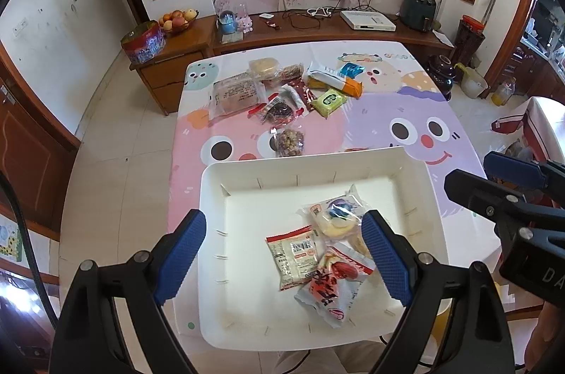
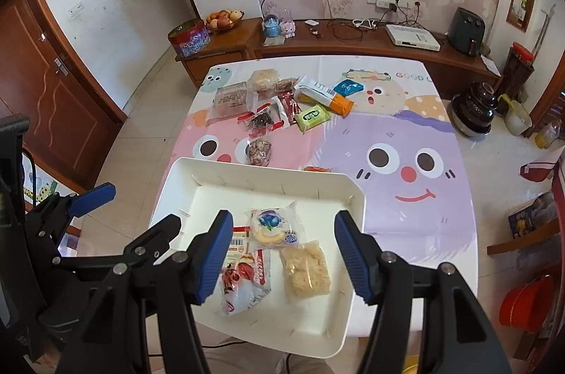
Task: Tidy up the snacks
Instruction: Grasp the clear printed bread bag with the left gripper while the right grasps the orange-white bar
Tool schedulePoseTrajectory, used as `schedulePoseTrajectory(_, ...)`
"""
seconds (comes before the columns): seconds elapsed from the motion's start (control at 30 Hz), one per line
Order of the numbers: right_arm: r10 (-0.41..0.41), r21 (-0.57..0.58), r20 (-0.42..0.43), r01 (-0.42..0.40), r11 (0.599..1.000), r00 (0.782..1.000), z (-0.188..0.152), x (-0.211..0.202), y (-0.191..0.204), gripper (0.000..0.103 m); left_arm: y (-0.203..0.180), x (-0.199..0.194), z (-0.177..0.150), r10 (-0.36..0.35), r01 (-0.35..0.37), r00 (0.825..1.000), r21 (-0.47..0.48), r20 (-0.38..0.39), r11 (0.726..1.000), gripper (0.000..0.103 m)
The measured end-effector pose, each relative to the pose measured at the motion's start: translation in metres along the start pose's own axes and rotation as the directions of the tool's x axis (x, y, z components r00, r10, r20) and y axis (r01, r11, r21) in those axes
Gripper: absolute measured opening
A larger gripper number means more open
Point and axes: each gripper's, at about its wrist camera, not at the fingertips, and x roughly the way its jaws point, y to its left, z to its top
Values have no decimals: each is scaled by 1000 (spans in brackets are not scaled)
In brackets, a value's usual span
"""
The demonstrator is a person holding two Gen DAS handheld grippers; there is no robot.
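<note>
Both the left tongs (image 1: 284,254) and right tongs (image 2: 284,254) gape empty over the white tray (image 1: 212,268) — its packets partly hidden — on the cartoon-print tabletop (image 2: 406,126).

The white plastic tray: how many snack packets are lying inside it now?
4. In the white plastic tray: clear blueberry-print pastry packet at the middle, pale crispy-block packet to its right, red-and-white barcode packet to the left, red-printed packet nearest. More could hide beneath.
</note>
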Motion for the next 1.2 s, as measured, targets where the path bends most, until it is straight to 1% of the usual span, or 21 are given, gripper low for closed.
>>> schedulePoseTrajectory(0.17,-1,1,-17,1,1000,1000,10,12,3,60,8,12,7,13,-13,1000,18,-16,1000,89)
schedulePoseTrajectory(0.3,-8,-17,-24,8,1000,1000,23,23,6,60,14,23,17,39,-37,999,83,-11,996,89)
schedulePoseTrajectory(0.43,-27,-54,-26,26,998,999,47,37,6,60,27,38,39,44,-41,999,157,-19,987,89)
schedulePoseTrajectory(0.53,-16,-80,-41,13,997,999,73,47,1,60,39,48,65,37,-35,999,223,-6,974,89)
schedulePoseTrajectory(0.6,-13,-100,-43,9,995,999,94,52,-3,60,47,55,86,38,-40,999,280,16,959,89)
schedulePoseTrajectory(0.7,-30,-145,-30,25,989,999,135,64,-10,60,61,73,120,29,-41,999,365,37,930,90)
schedulePoseTrajectory(0.8,-42,-191,-36,35,981,998,167,82,-15,62,72,98,152,12,-26,999,431,35,902,91)
schedulePoseTrajectory(0.9,-52,-234,-58,37,972,997,194,112,-23,63,83,137,181,-24,25,1000,487,-8,873,91)
schedulePoseTrajectory(0.93,-52,-244,-65,34,969,997,202,124,-27,63,84,147,186,-36,44,999,499,-25,866,91)
schedulePoseTrajectory(1.0,-58,-265,-83,34,964,995,214,154,-35,63,86,179,198,-55,88,995,525,-79,846,91)
schedulePoseTrajectory(1.1,-56,-294,-133,14,956,990,222,197,-45,63,88,218,205,-68,137,987,543,-144,828,91)
schedulePoseTrajectory(1.2,-47,-336,-178,-16,942,983,223,234,-48,63,88,256,207,-68,184,974,576,-216,797,91)
